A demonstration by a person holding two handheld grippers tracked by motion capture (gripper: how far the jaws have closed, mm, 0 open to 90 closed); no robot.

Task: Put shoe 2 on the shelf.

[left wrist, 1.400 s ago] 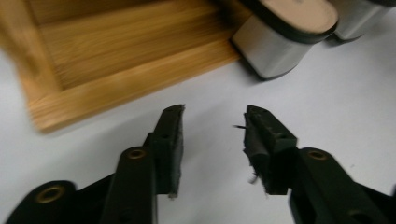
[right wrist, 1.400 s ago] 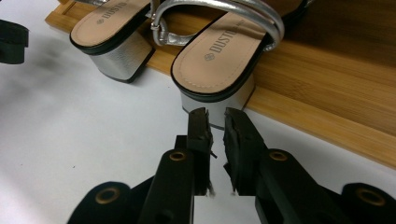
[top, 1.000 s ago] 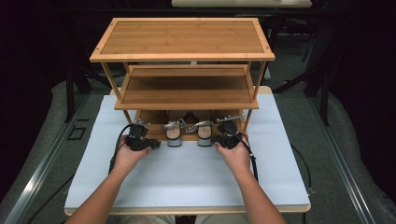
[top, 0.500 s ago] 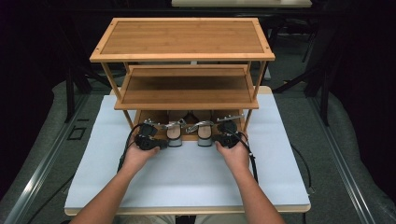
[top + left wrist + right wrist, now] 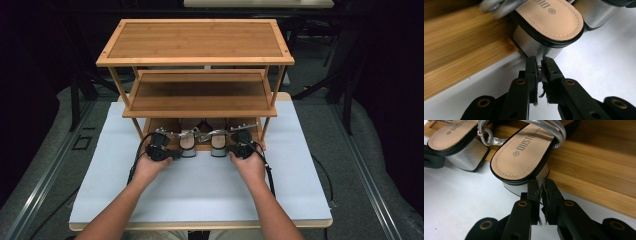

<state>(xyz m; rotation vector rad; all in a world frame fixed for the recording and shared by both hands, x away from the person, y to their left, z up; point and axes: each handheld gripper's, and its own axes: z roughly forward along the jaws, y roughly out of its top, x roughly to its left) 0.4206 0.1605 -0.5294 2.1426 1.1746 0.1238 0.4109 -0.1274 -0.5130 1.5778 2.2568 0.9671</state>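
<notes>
High view: we have both grippers nosed up to a pair of sandals at the foot of the three-tier bamboo shoe rack [image 5: 195, 60].

Going left to right along the rack's bottom shelf: our left gripper [image 5: 538, 65] sits at the shelf's front edge, its jaws just drawn nearly together with nothing between them, tips against the heel of the left silver block-heeled sandal with a tan insole [image 5: 549, 22]. The matching right sandal [image 5: 524, 152] lies just beside it, heels overhanging the shelf onto the white table mat [image 5: 200, 190]. Our right gripper [image 5: 539, 187] is likewise closed and empty at that heel. We judge the closed tips are set to push the shoes deeper onto the shelf.
</notes>
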